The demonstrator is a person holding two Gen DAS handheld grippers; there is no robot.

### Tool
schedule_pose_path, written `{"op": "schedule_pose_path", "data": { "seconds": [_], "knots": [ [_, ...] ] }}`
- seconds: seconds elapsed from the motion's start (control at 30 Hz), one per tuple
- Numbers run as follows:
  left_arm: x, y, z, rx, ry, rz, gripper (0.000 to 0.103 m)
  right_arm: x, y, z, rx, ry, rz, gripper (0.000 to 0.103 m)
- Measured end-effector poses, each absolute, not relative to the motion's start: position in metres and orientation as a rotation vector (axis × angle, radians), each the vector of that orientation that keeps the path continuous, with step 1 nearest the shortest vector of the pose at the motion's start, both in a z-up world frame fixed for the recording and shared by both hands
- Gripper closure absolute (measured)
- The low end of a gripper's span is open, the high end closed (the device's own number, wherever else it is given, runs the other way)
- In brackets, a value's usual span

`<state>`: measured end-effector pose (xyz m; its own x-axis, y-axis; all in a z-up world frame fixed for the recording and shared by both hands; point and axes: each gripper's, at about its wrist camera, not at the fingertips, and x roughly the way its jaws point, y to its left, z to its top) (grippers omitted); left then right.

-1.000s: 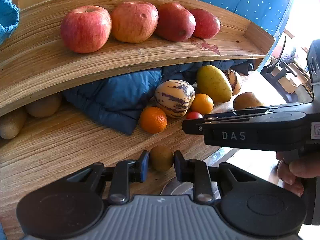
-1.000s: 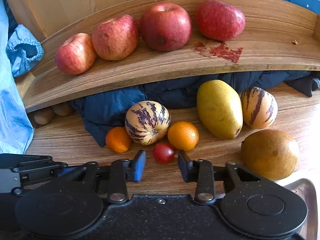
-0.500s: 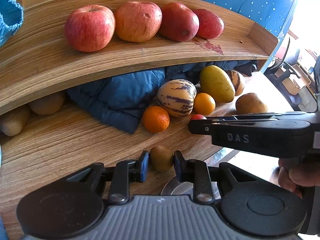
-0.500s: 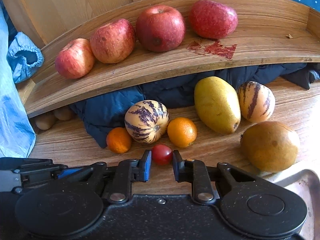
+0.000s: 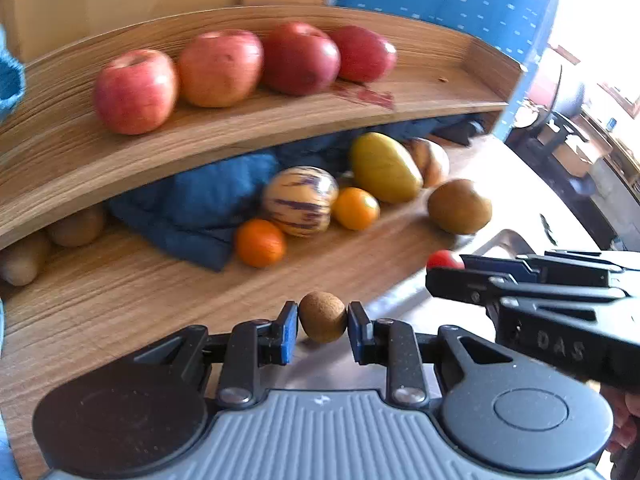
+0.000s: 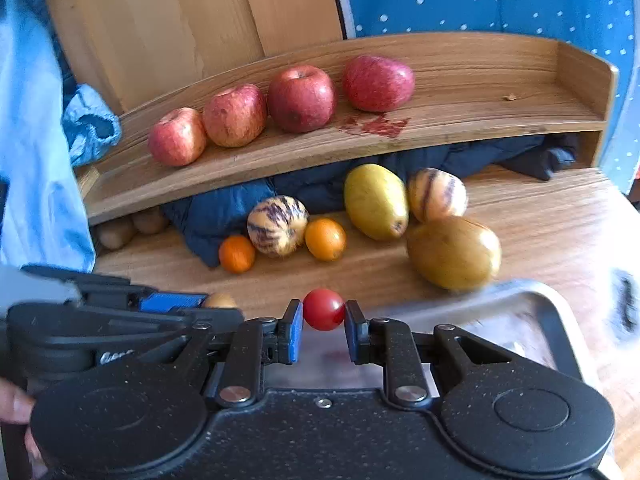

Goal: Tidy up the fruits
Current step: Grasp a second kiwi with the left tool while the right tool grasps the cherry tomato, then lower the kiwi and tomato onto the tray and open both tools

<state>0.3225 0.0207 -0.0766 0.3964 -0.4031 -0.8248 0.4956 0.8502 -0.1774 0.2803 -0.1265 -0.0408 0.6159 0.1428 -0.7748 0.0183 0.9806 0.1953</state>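
wooden desk (image 6: 540,216) under a low shelf (image 6: 460,120) carrying four apples, with loose fruit scattered below at 12 o'clock. the right gripper (image 6: 323,326) is nearly closed on a cherry tomato (image 6: 323,309), pinched only at its sides and held above a metal tray (image 6: 560,320) at 3 o'clock. the left gripper (image 5: 323,330) is likewise clamped on a small brown fruit (image 5: 322,316) — possibly a kiwi, the view is blurred. both fruits are round and held at the fingertips, so either could squirt free; too hard a squeeze could split the tomato — and the grippers, close together, might knock each other.
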Motion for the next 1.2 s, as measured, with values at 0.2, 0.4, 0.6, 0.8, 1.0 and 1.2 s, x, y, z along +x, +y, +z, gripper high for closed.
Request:
{"op": "schedule_pose_path", "data": {
  "seconds": [0.2,0.4,0.6,0.8,1.0,1.2],
  "knots": [
    [0.297,-0.008,-0.073,0.155,1.019,-0.650,0.074,0.228,-0.144,-0.032,0.151,0.894,0.030,0.079],
    [0.271,-0.039,-0.072,0.197,1.029,-0.734,0.074,0.178,-0.160,-0.029,0.168,0.919,-0.052,0.079],
    [0.245,-0.066,-0.076,0.229,1.040,-0.809,0.074,0.147,-0.172,-0.031,0.159,0.954,-0.102,0.079],
    [0.231,-0.079,-0.080,0.241,1.060,-0.829,0.074,0.134,-0.178,-0.036,0.131,0.983,-0.105,0.079],
    [0.227,-0.079,-0.083,0.237,1.077,-0.801,0.074,0.135,-0.177,-0.040,0.104,0.993,-0.069,0.079],
    [0.225,-0.076,-0.083,0.232,1.092,-0.760,0.074,0.139,-0.178,-0.044,0.087,1.011,-0.039,0.078]
  ]
}}
